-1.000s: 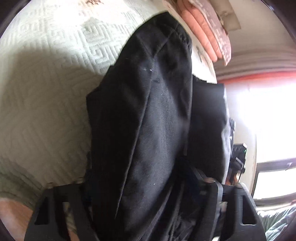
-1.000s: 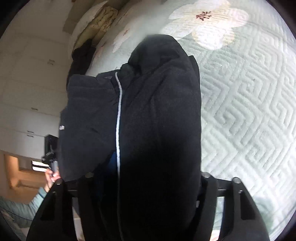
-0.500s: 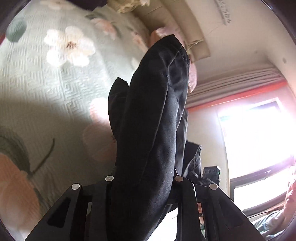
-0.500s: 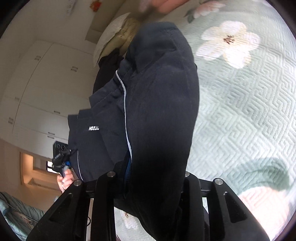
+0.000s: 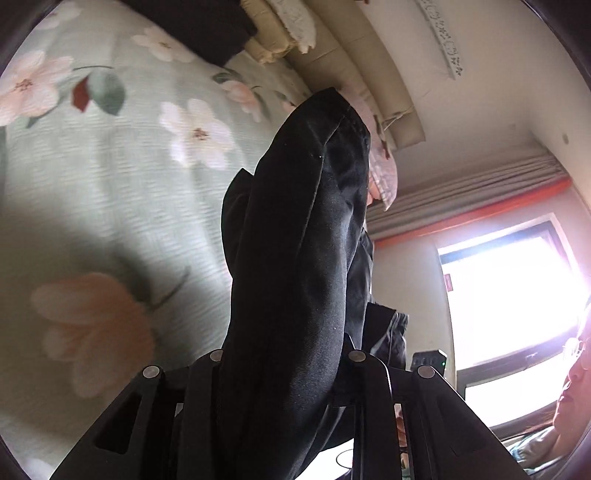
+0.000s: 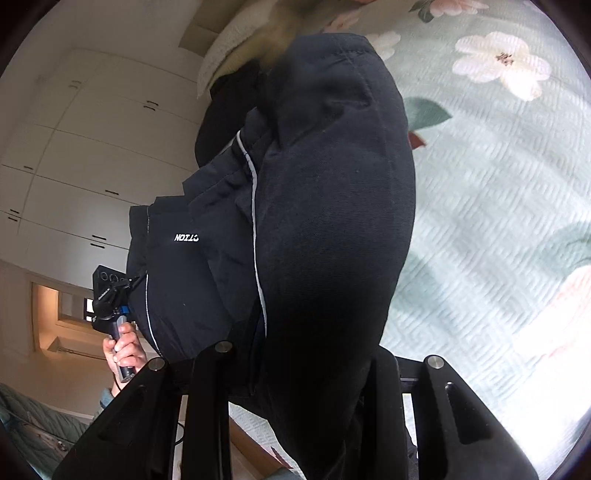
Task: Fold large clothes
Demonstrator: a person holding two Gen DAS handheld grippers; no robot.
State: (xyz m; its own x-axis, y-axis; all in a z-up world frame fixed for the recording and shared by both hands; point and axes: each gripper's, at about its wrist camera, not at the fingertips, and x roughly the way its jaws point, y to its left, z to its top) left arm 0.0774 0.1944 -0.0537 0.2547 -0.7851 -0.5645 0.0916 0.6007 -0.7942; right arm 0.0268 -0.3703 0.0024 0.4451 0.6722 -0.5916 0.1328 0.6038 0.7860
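Hanging between both grippers, the garment is clear of the bed; left gripper and right gripper jaws each clamp one end, its long axis spanning them.

Black garment fills the way ahead; floral bedspread lies bare beside it.

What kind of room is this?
Most likely a bedroom. A floral quilt covers a bed, pillows are stacked at its head, and white wardrobe doors line one wall.
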